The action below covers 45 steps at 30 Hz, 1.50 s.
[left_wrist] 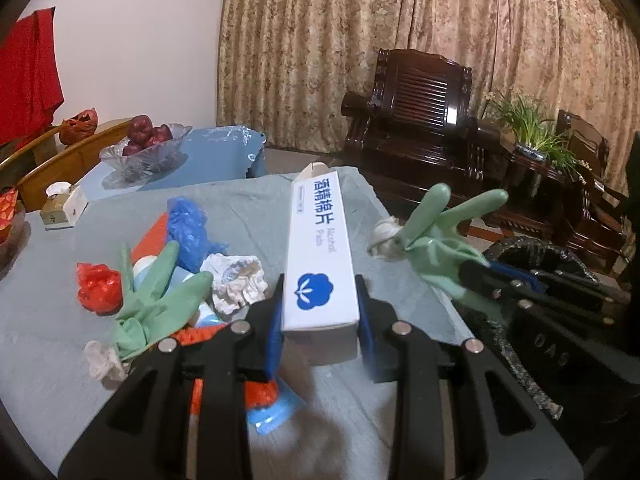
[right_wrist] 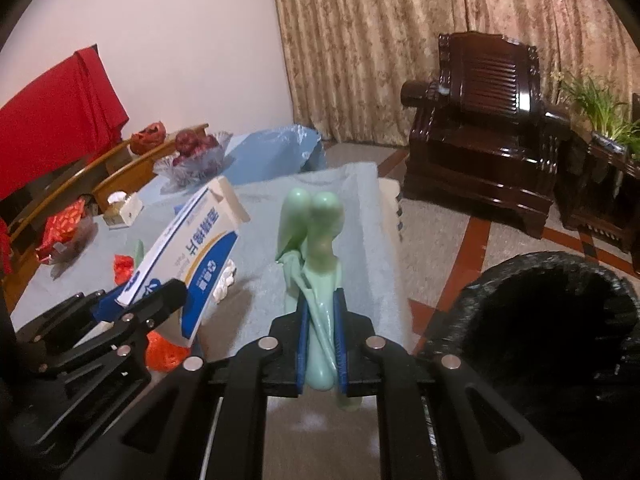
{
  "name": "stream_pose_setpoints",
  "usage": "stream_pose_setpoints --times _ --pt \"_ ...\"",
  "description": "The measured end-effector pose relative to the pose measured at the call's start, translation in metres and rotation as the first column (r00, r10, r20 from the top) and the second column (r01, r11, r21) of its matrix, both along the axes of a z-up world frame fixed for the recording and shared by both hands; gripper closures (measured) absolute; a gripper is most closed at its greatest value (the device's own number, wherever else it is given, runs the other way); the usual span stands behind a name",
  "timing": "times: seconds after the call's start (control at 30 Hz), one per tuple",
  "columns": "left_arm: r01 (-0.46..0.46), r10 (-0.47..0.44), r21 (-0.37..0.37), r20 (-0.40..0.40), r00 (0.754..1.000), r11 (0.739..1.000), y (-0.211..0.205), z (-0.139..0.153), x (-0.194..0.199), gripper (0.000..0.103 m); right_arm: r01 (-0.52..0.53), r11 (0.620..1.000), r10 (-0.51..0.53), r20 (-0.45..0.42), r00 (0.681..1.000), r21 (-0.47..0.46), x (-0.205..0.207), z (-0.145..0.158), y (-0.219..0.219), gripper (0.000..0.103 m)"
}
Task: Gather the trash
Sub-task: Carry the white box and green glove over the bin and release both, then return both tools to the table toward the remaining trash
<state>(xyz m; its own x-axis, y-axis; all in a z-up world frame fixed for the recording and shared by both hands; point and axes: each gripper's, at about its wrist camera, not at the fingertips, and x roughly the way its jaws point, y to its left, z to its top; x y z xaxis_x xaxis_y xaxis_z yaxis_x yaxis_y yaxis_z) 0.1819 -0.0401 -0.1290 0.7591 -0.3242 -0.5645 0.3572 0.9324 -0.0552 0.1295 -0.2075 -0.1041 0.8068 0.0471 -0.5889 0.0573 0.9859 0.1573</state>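
White carton point(left_wrist: 320, 256) with blue print clamped in left gripper point(left_wrist: 320, 320); right gripper point(right_wrist: 320, 344) pinches crumpled green glove point(right_wrist: 316, 248).

Two close wrist views, shared table point(left_wrist: 248, 204)

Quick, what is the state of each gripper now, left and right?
Left gripper: closed on the white alcohol pads box.
Right gripper: closed on a green rubber glove.

White alcohol-pad box point(left_wrist: 320, 256) and green glove point(right_wrist: 316, 280), both lifted.
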Motion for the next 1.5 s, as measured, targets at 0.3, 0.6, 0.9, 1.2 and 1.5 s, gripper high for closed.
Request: stream_pose_setpoints --times 0.3,0.6,0.9,1.2,1.5 --pt "0.048 -0.047 -0.007 0.027 0.999 0.999 -0.028 0.021 -0.034 0.073 0.075 0.997 -0.073 0.052 0.996 -0.028 -0.054 0.032 -0.036 0.091" --pt "0.180 -0.179 -0.024 0.024 0.984 0.983 -0.091 0.023 -0.067 0.073 0.199 0.979 -0.198 0.022 0.980 -0.056 -0.105 0.029 -0.095 0.091" --pt "0.290 -0.290 -0.029 -0.014 0.957 0.957 -0.153 0.000 -0.079 0.073 0.312 0.947 -0.314 -0.024 0.949 -0.074 -0.133 0.010 -0.152 0.091" --pt "0.389 -0.394 -0.069 -0.081 0.916 0.919 -0.192 -0.022 -0.071 0.068 0.377 0.922 -0.383 -0.069 0.921 -0.087 -0.145 -0.016 -0.187 0.084" --pt "0.375 -0.384 -0.118 -0.069 0.921 0.920 -0.176 -0.022 -0.064 0.025 0.445 0.889 -0.452 -0.049 0.891 -0.108 -0.154 -0.019 -0.197 0.025"
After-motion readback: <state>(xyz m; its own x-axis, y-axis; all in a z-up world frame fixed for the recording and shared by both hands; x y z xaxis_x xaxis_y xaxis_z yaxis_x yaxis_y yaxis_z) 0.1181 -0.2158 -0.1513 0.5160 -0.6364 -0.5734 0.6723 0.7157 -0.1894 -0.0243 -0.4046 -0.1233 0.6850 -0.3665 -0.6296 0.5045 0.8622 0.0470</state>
